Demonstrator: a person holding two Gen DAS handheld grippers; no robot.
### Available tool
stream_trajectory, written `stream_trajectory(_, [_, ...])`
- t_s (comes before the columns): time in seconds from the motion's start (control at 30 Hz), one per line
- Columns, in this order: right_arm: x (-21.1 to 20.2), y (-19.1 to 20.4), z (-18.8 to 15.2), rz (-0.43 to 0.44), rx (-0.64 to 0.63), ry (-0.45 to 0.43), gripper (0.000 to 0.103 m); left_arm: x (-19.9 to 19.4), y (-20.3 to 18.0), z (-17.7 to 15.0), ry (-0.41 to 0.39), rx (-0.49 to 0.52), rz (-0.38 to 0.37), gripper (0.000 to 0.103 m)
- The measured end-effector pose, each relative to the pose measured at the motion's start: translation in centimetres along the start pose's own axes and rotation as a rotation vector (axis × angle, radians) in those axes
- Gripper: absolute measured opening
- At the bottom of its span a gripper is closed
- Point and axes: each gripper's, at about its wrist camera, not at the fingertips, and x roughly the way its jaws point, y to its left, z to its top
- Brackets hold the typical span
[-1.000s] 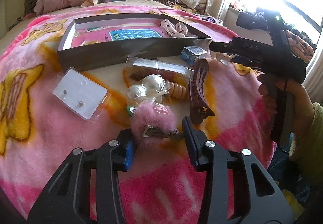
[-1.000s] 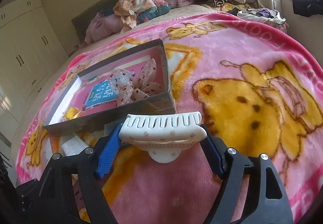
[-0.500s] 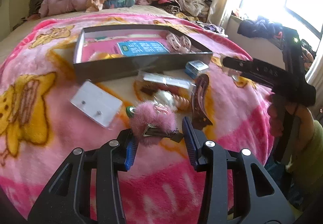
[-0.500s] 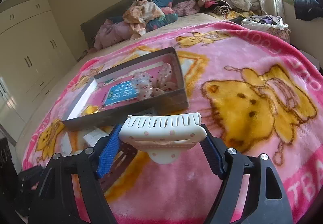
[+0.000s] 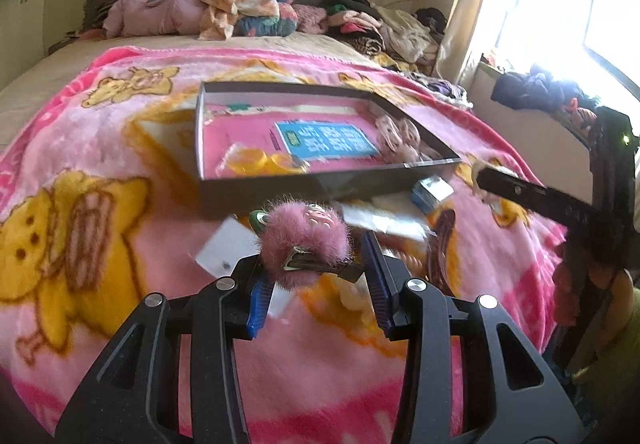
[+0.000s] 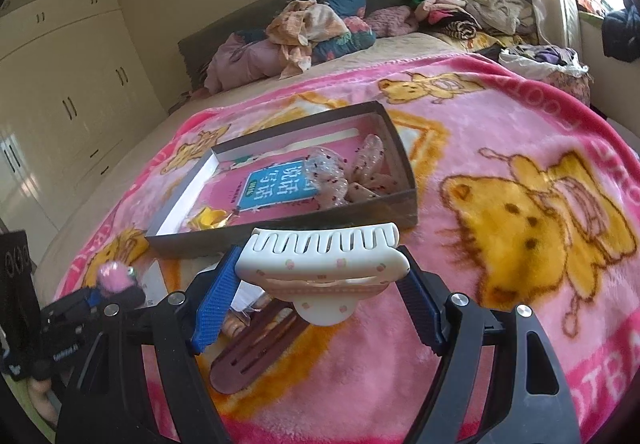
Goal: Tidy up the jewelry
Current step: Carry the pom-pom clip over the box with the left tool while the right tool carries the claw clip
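Observation:
My left gripper [image 5: 316,272] is shut on a fluffy pink hair clip [image 5: 306,242] and holds it above the pink blanket, in front of the shallow dark box [image 5: 280,186]. My right gripper [image 6: 320,296] is shut on a white claw hair clip [image 6: 324,264], raised near the box [image 6: 280,230]. The box holds a blue-labelled card [image 5: 326,140], a dotted bow [image 6: 352,174] and yellow pieces [image 5: 256,160]. A brown claw clip [image 6: 256,354] lies on the blanket under the right gripper. The left gripper with the pink clip also shows in the right wrist view [image 6: 114,284].
Loose items lie in front of the box: a white earring card [image 5: 224,248], clear packets [image 5: 384,222], a small blue box [image 5: 430,194]. Clothes are piled at the headboard [image 5: 240,4]. A bright window [image 5: 560,24] is at right, wardrobes [image 6: 60,104] at left.
Both grippers have risen and pulled back from the blanket with their clips still held. The box now sits lower and farther in both views.

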Motion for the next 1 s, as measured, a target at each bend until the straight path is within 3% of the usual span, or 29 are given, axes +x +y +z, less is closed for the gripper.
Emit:
stream_trajectory(0.2, [0.7,0.8,0.8,-0.004,-0.029,0.003,0.073,0.9,0.6,1.5,-0.02,0.013,0.029,0.033])
stream_trajectory(0.63, [2.2,1.9,2.6,-0.032,-0.084,-0.003,0.073,2.1,0.0,5.2,-0.088,0.04,0.011,0.033])
stream_trajectory(1.0, [3.8,0.5,4.5,-0.09,-0.088,-0.005,0.073,5.4,-0.1,7.7,-0.071,0.073,0.021,0.033])
